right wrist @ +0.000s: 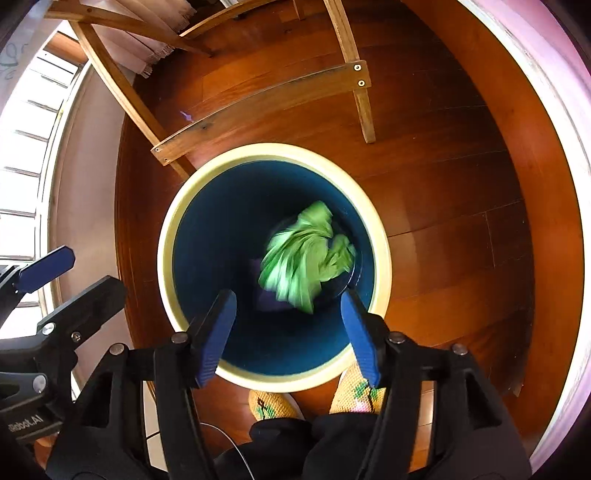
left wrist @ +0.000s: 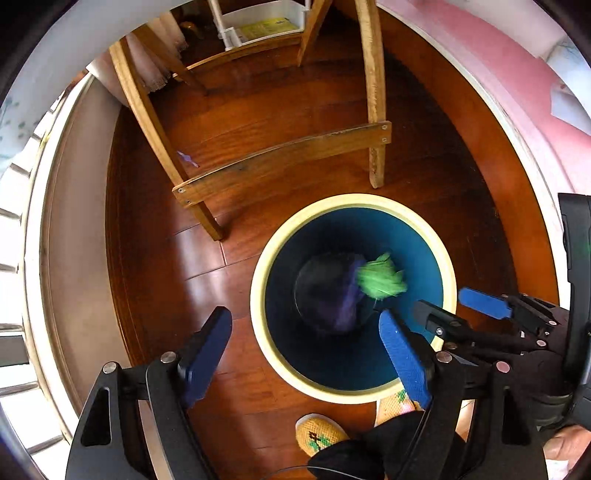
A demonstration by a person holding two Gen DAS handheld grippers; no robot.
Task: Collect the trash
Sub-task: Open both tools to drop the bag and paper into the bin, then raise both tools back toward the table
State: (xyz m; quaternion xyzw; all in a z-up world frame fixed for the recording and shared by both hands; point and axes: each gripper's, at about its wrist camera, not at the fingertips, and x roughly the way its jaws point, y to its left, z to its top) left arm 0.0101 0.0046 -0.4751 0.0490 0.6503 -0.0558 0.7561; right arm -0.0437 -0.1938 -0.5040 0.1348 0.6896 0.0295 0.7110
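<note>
Behind bin (right wrist: 184, 206), wooden chair legs (right wrist: 364, 107)

You can read one marking only: white lettering on the black plastic body of the left gripper (right wrist: 26, 421), at the lower left edge of the right wrist view. It appears mirrored or inverted and probably ends in "bot.AI"; its first characters are unclear. The yellow printed sheet (left wrist: 267, 26) inside the white plastic shelf unit (left wrist: 258, 22) carries print too small to read.
</note>
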